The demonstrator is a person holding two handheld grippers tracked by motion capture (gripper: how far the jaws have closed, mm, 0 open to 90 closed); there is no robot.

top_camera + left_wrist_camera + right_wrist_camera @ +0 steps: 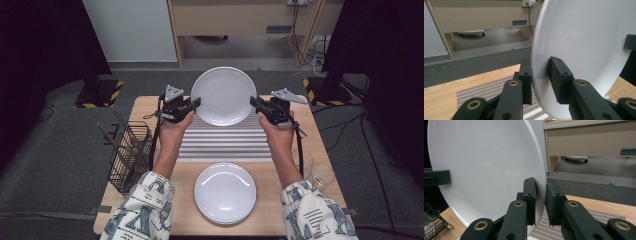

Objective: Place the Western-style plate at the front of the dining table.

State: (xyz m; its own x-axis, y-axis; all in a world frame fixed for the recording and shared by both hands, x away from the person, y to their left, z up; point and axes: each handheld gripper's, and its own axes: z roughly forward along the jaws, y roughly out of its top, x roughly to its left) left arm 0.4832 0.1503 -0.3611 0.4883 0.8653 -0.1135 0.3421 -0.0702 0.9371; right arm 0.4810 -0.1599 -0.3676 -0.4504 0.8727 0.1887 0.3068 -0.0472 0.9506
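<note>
A white plate [223, 95] is held up over the far half of the table, its face tilted toward the high camera. My left gripper [196, 103] is shut on its left rim and my right gripper [253, 102] is shut on its right rim. In the left gripper view the plate [584, 47] stands on edge and my left gripper [540, 80] pinches the rim between both pads. The right gripper view has the plate [484, 167] at the left, with my right gripper [540, 200] clamped on its edge. Another white plate [225, 192] lies flat near the table's front edge.
A striped grey placemat [225, 142] covers the middle of the wooden table [142, 107]. A black wire basket [128, 156] hangs at the table's left edge. Clear glasses [320, 175] stand at the right edge. A wooden cabinet [240, 22] stands beyond the table.
</note>
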